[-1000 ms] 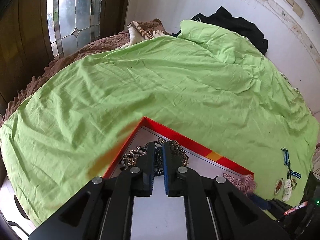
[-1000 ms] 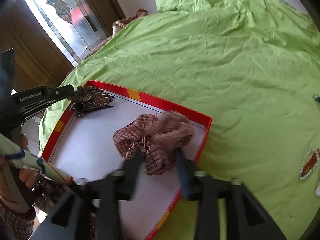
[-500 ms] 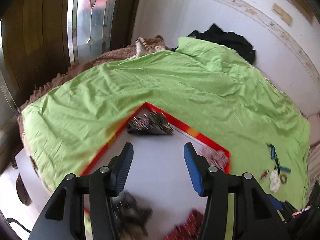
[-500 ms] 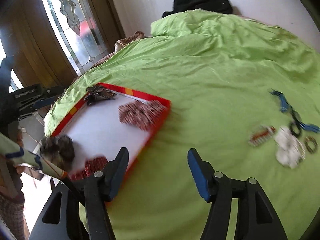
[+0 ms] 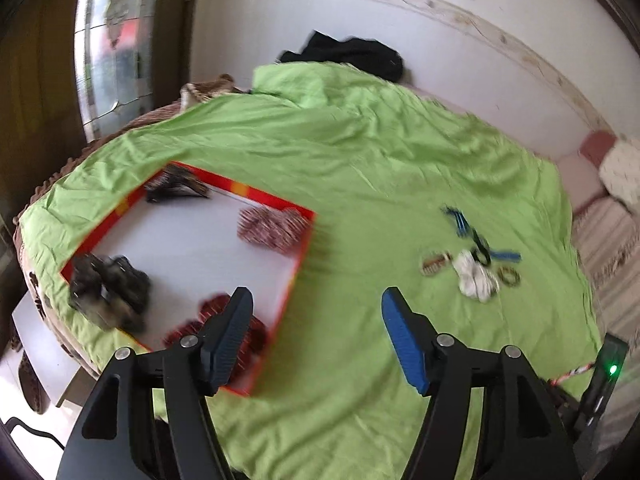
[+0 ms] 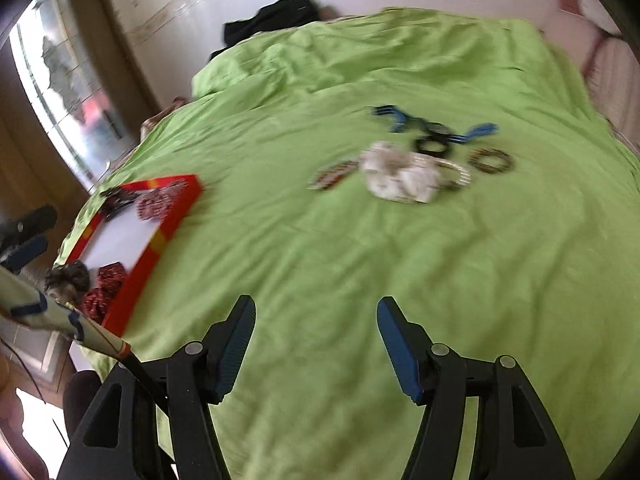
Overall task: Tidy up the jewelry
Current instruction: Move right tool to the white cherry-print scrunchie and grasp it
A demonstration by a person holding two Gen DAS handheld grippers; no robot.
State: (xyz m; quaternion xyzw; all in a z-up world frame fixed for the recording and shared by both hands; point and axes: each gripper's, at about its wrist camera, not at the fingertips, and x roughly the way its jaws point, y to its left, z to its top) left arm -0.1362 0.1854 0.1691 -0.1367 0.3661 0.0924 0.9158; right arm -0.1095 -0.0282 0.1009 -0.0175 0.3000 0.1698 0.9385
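Note:
A red-rimmed white tray (image 5: 304, 248) lies on the green bedspread at left; it also shows in the right wrist view (image 6: 176, 216). In it are a dark hair clip (image 5: 176, 188), a checked scrunchie (image 5: 272, 226), a dark scrunchie (image 5: 108, 284) and a red scrunchie (image 5: 212, 316). Loose pieces lie on the spread to the right: a white scrunchie (image 6: 400, 176), a beaded clip (image 6: 334, 172), blue clips (image 6: 394, 116), a black ring (image 6: 432, 145) and bangles (image 6: 491, 160). My left gripper (image 5: 316, 312) is open and empty above the tray's near right edge. My right gripper (image 6: 316, 316) is open and empty, short of the loose pieces.
The green bedspread (image 5: 360, 152) covers the bed. Black clothing (image 5: 352, 54) lies at the far edge by the white wall. A glass door (image 5: 112, 48) stands at far left. A device with a green light (image 5: 608, 372) sits at the lower right.
My left gripper let go of the dark hair clip in the tray's far corner, opened and pulled back rightward. My right gripper left the checked scrunchie in the tray and swung right toward the loose pieces.

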